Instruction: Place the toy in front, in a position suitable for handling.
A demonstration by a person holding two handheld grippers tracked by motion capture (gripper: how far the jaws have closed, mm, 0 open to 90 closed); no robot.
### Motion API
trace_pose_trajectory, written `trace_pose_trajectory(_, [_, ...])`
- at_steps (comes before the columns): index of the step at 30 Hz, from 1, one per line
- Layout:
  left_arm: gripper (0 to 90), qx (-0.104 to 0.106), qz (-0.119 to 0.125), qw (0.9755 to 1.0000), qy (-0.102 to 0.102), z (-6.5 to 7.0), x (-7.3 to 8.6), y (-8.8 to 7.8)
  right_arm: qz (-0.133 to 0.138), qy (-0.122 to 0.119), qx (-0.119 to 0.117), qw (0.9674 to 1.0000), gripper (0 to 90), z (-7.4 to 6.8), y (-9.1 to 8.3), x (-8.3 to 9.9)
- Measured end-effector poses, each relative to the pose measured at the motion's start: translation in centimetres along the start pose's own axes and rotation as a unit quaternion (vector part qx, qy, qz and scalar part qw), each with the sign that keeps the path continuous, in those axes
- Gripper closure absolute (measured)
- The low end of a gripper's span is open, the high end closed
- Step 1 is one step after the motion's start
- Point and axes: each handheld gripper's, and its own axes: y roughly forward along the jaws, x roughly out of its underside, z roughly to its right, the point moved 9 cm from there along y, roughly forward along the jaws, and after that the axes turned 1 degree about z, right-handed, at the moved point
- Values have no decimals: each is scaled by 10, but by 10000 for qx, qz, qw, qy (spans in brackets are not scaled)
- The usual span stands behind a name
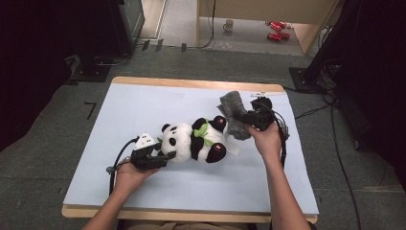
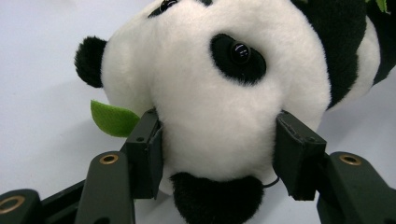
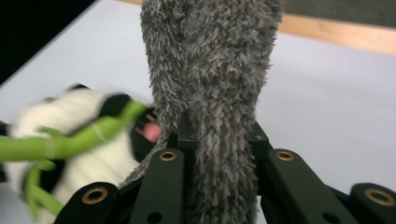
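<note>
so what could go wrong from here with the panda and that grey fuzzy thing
The left tool pinches only soft plush on the panda's head, so a tug could pull it free. The grey fuzzy cloth sits thin between the right tool jaws and might slip, or snag the panda's green leaves.

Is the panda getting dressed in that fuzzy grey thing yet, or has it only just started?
Only just started, it seems. Done: the left gripper clamps the panda's head, pinning it lying on the table. In hand: the right gripper pinches the grey fuzzy cloth beside the panda's feet. Left: the cloth is not on the panda yet, so any putting on, if that is the aim, remains.
</note>
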Motion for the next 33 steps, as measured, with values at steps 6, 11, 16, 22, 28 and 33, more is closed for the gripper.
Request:
trace_pose_trajectory(6, [419,-22,-25,10000,71,0,2,-1,-45,-314,-552,9980,760,-46,16,-12])
trace_pose_trajectory(11, [419,-16,-60,10000,30,0,2,-1,-328,-334,-406,9981,760,-41,34,-1])
trace_pose_trajectory(16, [422,3,-96,9999,-79,-1,0,0,-334,-250,-289,9987,760,-28,35,6])
trace_pose_trajectory(22, [421,53,-68,9999,-144,-3,-2,1,-402,-197,-47,9990,763,-10,33,13])
trace_pose_trajectory(28, [421,55,-106,9998,-143,-3,-2,2,-365,11,13,9993,766,7,22,18])
trace_pose_trajectory(33, [421,33,-121,9999,-115,-2,-2,2,-19,-195,-256,9995,766,-16,8,2])
